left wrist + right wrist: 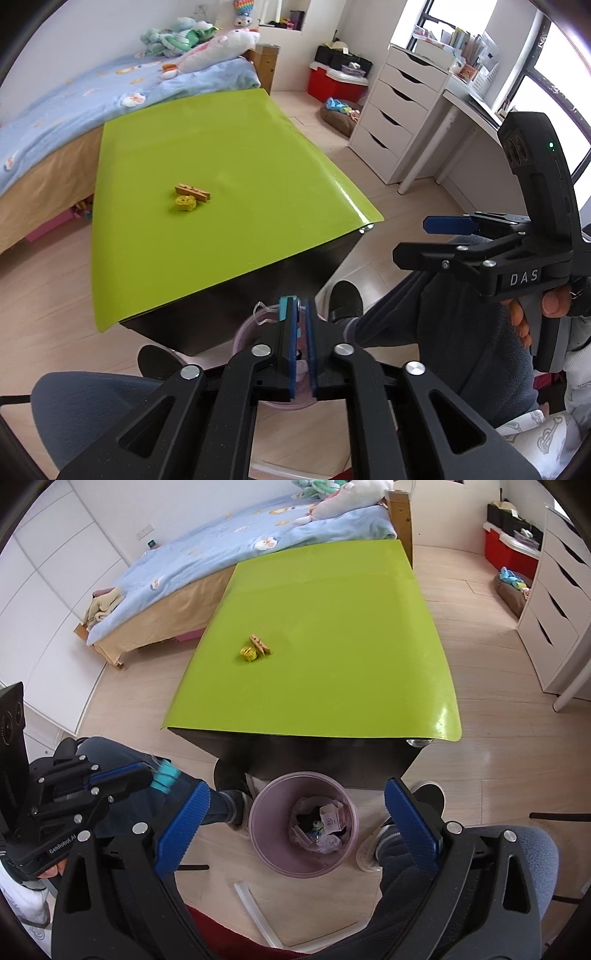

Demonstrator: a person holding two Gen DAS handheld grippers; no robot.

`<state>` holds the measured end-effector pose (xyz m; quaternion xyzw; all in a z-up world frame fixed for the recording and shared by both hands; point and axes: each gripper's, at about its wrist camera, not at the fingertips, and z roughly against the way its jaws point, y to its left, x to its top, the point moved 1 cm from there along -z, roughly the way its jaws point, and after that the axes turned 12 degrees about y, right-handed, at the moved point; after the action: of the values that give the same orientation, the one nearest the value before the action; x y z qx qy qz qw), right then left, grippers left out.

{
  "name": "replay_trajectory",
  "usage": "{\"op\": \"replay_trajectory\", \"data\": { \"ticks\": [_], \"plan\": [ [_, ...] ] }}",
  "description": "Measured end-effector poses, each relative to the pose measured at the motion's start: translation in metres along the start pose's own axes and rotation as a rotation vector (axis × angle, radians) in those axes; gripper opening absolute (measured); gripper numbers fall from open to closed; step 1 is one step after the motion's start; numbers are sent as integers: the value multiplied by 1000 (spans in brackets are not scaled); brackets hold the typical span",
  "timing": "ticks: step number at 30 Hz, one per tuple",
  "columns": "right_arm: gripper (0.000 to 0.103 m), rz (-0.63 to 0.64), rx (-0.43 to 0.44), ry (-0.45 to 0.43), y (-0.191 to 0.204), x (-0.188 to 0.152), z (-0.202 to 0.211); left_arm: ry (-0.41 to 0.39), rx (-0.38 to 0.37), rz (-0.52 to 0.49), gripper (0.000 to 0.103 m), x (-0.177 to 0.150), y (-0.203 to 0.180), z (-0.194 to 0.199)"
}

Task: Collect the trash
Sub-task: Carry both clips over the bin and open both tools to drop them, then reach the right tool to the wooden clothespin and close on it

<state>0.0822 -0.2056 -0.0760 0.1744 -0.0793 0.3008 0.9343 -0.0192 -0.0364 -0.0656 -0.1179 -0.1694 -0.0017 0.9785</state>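
1. Between the left gripper's (301, 314) closed blue pads, above the pink bin (258, 834), sits a teal plastic clip (164, 777); its tip points toward 1 o'clock in the right wrist view.
2. The right gripper (295, 827) hangs wide open and empty over the round, smooth bin.
3. On the glossy green table top (332, 646), a wooden clothespin (260, 644) touches a yellow crumpled piece (248, 653) at its 7 o'clock, well clear of every edge.
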Motion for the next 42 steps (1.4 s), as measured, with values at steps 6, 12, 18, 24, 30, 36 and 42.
{"op": "replay_trajectory", "data": {
  "ticks": [6, 12, 18, 24, 30, 36, 42],
  "plan": [
    [95, -9, 8, -10, -4, -2, 2, -23, 18, 25, 89, 0, 2, -2],
    [96, 4, 13, -17, -1, -3, 0, -39, 41, 72, 95, 1, 13, 0],
    [97, 38, 19, -25, 6, -2, -2, -48, 50, 111, 95, 2, 23, 2],
    [97, 69, 9, -31, 12, 4, -5, -51, 53, 140, 95, 1, 34, 3],
    [97, 109, 14, -30, 25, 30, -6, -68, 55, 160, 95, 4, 45, 8],
    [97, 158, 15, -2, 42, 82, -19, -73, 60, 168, 95, 7, 53, 9],
    [97, 225, -21, 45, 66, 141, -48, -85, 70, 175, 95, 10, 59, 12]
  ]
}}
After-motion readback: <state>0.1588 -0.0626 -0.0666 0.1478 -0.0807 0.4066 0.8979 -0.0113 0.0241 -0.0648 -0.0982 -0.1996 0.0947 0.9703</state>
